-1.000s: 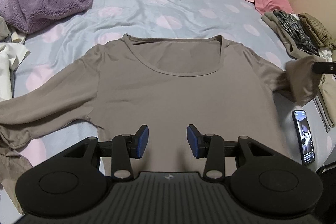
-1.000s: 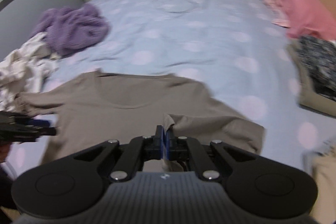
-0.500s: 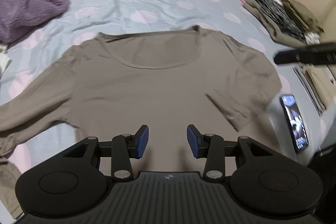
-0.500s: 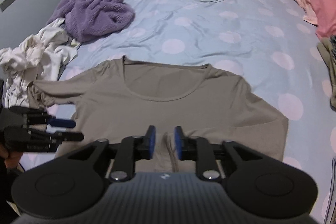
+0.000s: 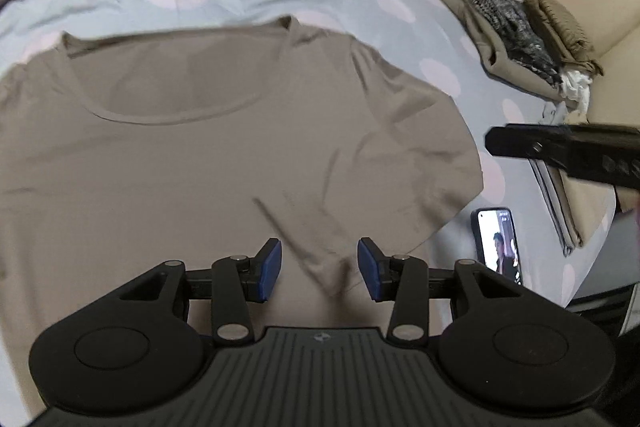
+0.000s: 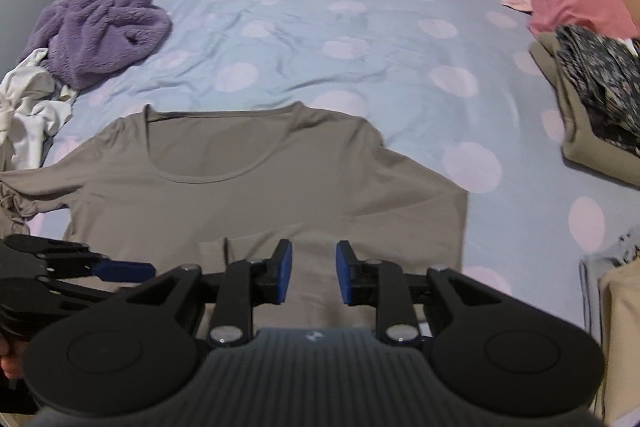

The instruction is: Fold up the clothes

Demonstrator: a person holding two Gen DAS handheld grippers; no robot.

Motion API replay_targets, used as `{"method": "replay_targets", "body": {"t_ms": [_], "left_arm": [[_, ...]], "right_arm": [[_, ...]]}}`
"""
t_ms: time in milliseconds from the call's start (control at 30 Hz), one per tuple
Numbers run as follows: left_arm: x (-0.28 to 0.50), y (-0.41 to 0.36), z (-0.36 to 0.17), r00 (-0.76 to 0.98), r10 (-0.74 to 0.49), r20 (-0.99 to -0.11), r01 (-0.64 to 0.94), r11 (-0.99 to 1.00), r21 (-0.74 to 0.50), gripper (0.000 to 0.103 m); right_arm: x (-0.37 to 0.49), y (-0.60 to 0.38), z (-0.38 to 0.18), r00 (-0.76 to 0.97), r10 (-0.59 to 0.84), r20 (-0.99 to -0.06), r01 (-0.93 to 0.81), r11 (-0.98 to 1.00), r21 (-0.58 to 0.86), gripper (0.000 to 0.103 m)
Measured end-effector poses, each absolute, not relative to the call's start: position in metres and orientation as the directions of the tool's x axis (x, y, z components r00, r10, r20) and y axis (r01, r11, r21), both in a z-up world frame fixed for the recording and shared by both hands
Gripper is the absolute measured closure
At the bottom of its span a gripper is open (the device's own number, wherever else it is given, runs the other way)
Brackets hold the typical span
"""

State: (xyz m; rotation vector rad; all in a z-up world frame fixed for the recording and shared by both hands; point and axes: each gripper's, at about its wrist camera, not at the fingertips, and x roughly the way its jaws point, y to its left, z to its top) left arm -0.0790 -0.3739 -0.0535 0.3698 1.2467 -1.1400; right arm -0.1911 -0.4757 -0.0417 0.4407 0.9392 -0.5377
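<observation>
Both tongs point(image 5: 319, 263) point(image 6: 312, 271) tilt steeply down, parted, above the shirt point(image 6: 256, 195).

Soft, dim indoor light, no hard shadows. The left wrist view is blurred around the shirt point(image 5: 224, 147); edges bend strongly, corners are black.

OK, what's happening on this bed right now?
A person is folding a taupe long-sleeved top spread flat on a blue polka-dot bedsheet, using two hand-held grippers. The right hand-held gripper has just been opening; nothing is between its jaws, and the right sleeve it folded lies across the top's body. The left hand-held gripper hovers open above that folded sleeve. The left sleeve remains stretched out. Folded clothes are stacked at the right.
</observation>
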Motion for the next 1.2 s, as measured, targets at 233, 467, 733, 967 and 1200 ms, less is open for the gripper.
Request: {"method": "replay_targets", "body": {"t_ms": [233,467,733,967,1200], "left_arm": [[-0.088,-0.409,-0.082,-0.091,-0.394,-0.915,0.821,0.491,-0.292,0.064],[-0.091,-0.408,-0.077,-0.023,-0.413,-0.91,0.853,0.466,-0.233,0.103],[-0.085,-0.404,-0.015,-0.001,-0.558,-0.83,0.874,0.403,-0.273,0.103],[-0.078,-0.408,-0.011,-0.064,-0.512,-0.857,0.853,0.417,-0.313,0.098],[-0.097,-0.409,-0.039,-0.113,-0.449,-0.886,0.857,0.407,-0.315,0.078]], "right_arm": [[-0.2,-0.485,-0.044,0.452,-0.272,-0.85,0.622,0.779,0.081,0.072],[-0.207,-0.496,-0.05,0.407,-0.302,-0.862,0.65,0.759,0.041,0.072],[-0.204,-0.497,-0.055,0.373,-0.321,-0.871,0.656,0.755,0.003,0.072],[-0.205,-0.498,-0.059,0.352,-0.328,-0.877,0.668,0.744,-0.01,0.072],[-0.204,-0.494,-0.058,0.36,-0.331,-0.872,0.657,0.754,-0.015,0.068]]}}
